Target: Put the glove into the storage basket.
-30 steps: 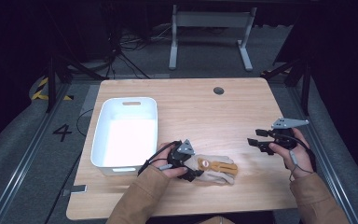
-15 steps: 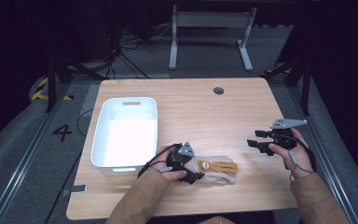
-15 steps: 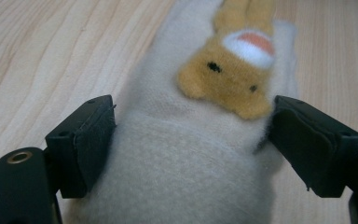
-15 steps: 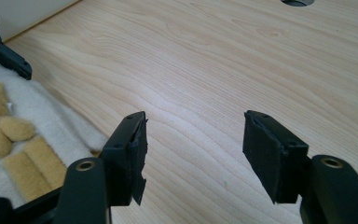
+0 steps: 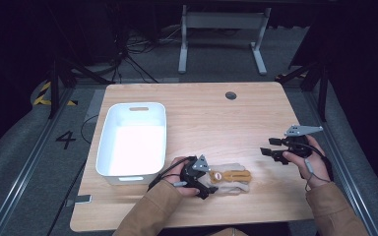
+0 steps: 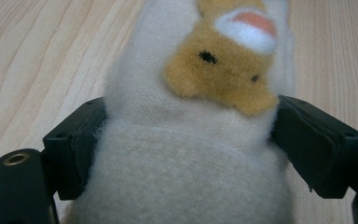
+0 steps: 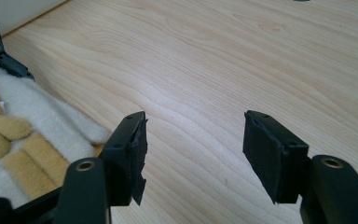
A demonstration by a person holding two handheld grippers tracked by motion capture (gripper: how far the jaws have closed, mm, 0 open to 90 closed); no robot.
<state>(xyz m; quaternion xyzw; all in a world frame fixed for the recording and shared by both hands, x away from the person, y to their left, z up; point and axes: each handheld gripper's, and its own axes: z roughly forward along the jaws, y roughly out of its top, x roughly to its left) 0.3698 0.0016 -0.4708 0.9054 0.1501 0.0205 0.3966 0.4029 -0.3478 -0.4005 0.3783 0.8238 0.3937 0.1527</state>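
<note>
we see a dark room with grey carpet and a metal frame at the top of the high view, and in the middle a pale wooden table (image 5: 211, 113) with visible grain. at the left centre of the frame sits a white plastic bin (image 5: 133, 142), rectangular with rounded corners and a handle slot, smooth and hard.

at lower centre lies the fleecy sock (image 5: 229, 176), cream with tan stripes and a small bear face, flat on the table just right of the bin. we judge it light, soft and limp: it will sag and fold when lifted, though the fuzzy pile should not slip. the ribbed cuff end looks the best place to hold, being thicker.

our left gripper (image 5: 200, 179), at lower centre, is clamped across that cuff; in the left gripper view both black pads press into the sock's sides. our right gripper (image 5: 268, 151), at the right edge of the table, has its jaws apart over bare wood, well away from the sock.
</note>
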